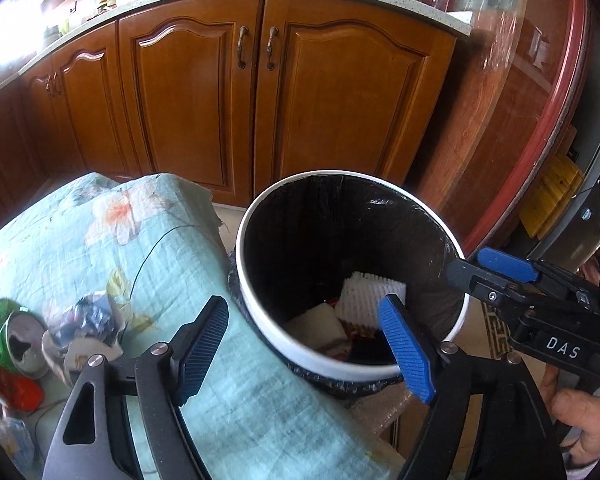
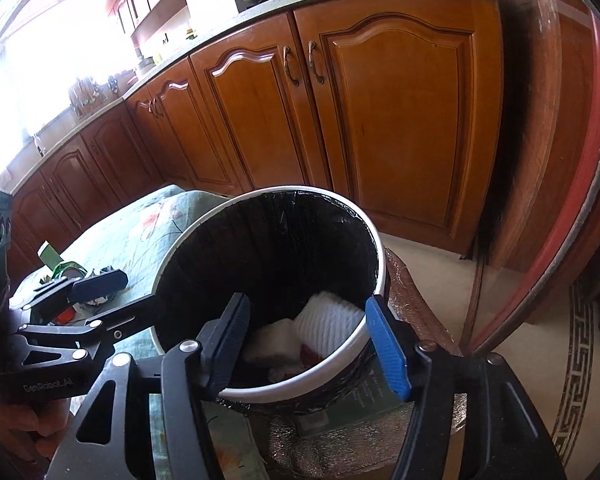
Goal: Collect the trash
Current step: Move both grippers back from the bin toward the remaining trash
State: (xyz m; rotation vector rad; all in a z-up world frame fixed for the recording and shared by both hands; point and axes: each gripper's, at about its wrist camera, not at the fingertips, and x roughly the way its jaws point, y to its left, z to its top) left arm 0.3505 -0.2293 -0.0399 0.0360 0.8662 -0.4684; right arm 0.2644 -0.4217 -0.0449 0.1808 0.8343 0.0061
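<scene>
Both grippers sit over the trash bin (image 1: 352, 276), jaws apart, nothing between the pads. Bin stands upright, long axis vertical, mouth facing up toward both cameras; white rim, black liner (image 2: 276, 248) inside. Left gripper (image 1: 306, 350) straddles the bin's near-left rim: its left finger is over the floral cloth (image 1: 100, 240), its right finger over the bin opening. Right gripper (image 2: 314, 346) is centred over the near rim, both fingers above the opening; in the left wrist view it reaches in from the right across the bin's right rim. Already in the bin, at the bottom: a white ribbed foam piece (image 2: 328, 326) lying tilted against the far-right side, a pale wad (image 2: 274, 340) just beside it on the left, some reddish scraps under them, too dark to identify. Remaining trash lies on the cloth left of the bin, well apart from both grippers: a crushed green can (image 1: 12, 336), open end toward the camera, crumpled paper (image 1: 86, 328) touching it, red wrapper (image 1: 8, 388) just below. Wooden cabinets (image 1: 260, 100) behind.
</scene>
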